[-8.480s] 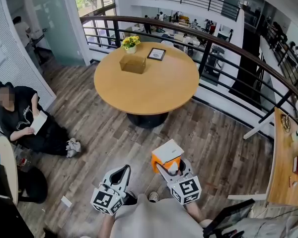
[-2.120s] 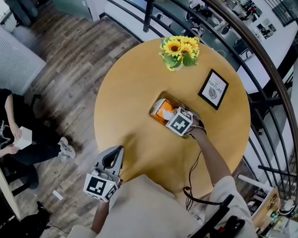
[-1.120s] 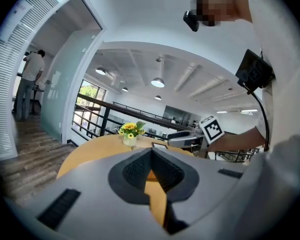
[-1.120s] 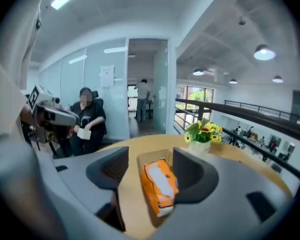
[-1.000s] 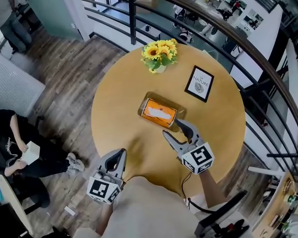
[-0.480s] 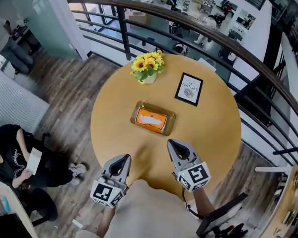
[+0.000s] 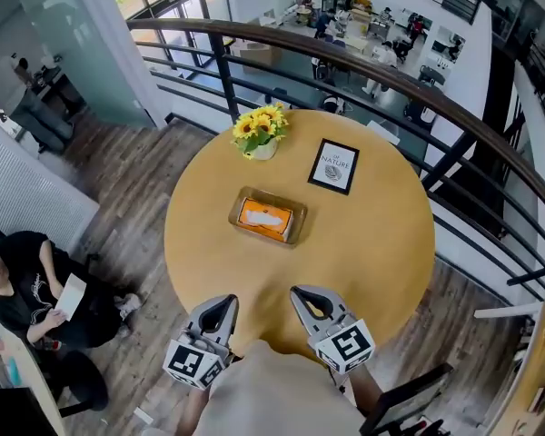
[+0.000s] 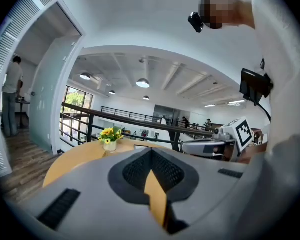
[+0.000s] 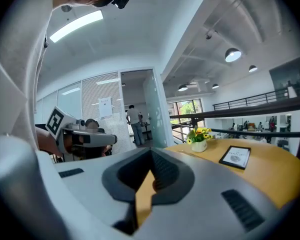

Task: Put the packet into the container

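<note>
The orange packet (image 7: 263,218) lies flat inside the shallow container (image 7: 296,229) near the middle of the round wooden table (image 7: 372,243). Both grippers hang at the table's near edge, well short of the container. My left gripper (image 7: 224,302) is shut and holds nothing. A little to its right, my right gripper (image 7: 302,294) is also shut and empty. In the left gripper view the jaws (image 8: 151,150) meet in a point, and the right gripper (image 8: 225,140) shows at the side. The right gripper view shows closed jaws (image 9: 151,152) too.
A vase of sunflowers (image 7: 258,131) and a black-framed picture (image 7: 333,166) stand on the far half of the table. A curved dark railing (image 7: 391,73) runs behind it. A person (image 7: 27,289) sits on the floor at the left.
The right gripper, open close to the container a second ago, has shut and drawn back to the table's near edge. The packet stays in the container. The head view has backed off.
</note>
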A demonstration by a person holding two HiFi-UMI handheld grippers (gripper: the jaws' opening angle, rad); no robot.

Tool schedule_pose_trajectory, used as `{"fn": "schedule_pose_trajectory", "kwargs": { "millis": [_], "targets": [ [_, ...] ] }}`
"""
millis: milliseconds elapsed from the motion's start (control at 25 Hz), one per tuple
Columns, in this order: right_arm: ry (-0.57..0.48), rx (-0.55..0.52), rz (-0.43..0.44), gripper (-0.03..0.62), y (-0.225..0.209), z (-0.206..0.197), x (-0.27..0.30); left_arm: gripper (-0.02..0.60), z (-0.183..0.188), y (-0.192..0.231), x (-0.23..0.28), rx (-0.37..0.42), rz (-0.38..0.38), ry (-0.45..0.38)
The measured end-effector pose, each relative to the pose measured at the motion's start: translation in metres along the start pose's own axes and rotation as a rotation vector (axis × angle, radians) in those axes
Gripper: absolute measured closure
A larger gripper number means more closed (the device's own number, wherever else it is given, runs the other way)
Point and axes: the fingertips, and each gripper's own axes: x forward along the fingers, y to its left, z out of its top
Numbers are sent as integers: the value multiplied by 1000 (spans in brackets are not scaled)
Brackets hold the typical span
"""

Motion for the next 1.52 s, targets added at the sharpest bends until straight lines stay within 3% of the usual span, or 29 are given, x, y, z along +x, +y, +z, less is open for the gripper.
{"fn": "schedule_pose_trajectory", "kwargs": {
  "millis": [240, 520, 680, 920, 1200, 1520],
  "targets": [
    [-56, 11, -1, 589, 18, 14, -25, 577, -3, -25, -14, 19, -12, 2],
    [-170, 16, -29, 589, 37, 32, -51, 577, 12, -34, -22, 71, -72, -68],
    [-158, -36, -55, 589, 66, 25, -54, 577, 7, -35, -55, 101, -94, -104],
    [-134, -73, -108, 589, 142, 24, -71, 577, -12, -46, -135, 87, -103, -90],
    [-129, -94, -180, 589, 214, 9, -95, 577, -31, -62, -199, 76, -177, -109],
    [-111, -105, -205, 589, 251, 0, -119, 577, -32, -84, -237, 77, -200, -129]
  ]
}}
